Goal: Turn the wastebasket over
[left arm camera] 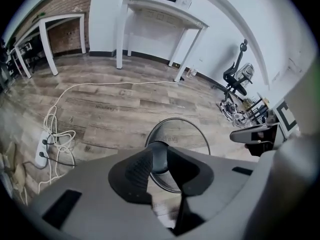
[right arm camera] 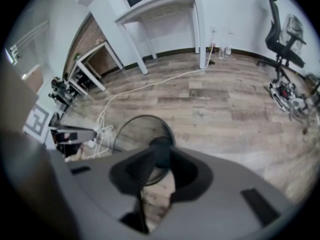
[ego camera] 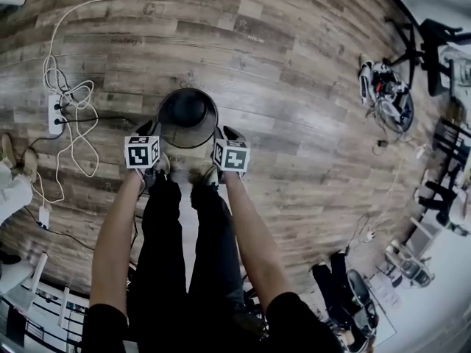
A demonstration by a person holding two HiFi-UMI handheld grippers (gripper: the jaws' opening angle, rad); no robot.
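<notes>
A black wire-mesh wastebasket (ego camera: 208, 126) stands on the wood floor just ahead of the person's feet. It appears to rest on its dark round base with the wide rim up. My left gripper (ego camera: 151, 130) hangs at its left side and my right gripper (ego camera: 224, 133) at its right side, both above the rim and apart from it. In the left gripper view the mesh wall (left arm camera: 187, 134) lies below the left gripper (left arm camera: 160, 160), whose jaws stand open with nothing in them. The right gripper (right arm camera: 161, 156) is also open and holds nothing above the basket (right arm camera: 134, 132).
A white power strip (ego camera: 57, 113) with looped cables lies on the floor to the left. A small wheeled device (ego camera: 388, 94) and chair legs stand at the right. White tables (left arm camera: 150, 9) line the far wall. The person's shoes (ego camera: 210, 175) are close behind the basket.
</notes>
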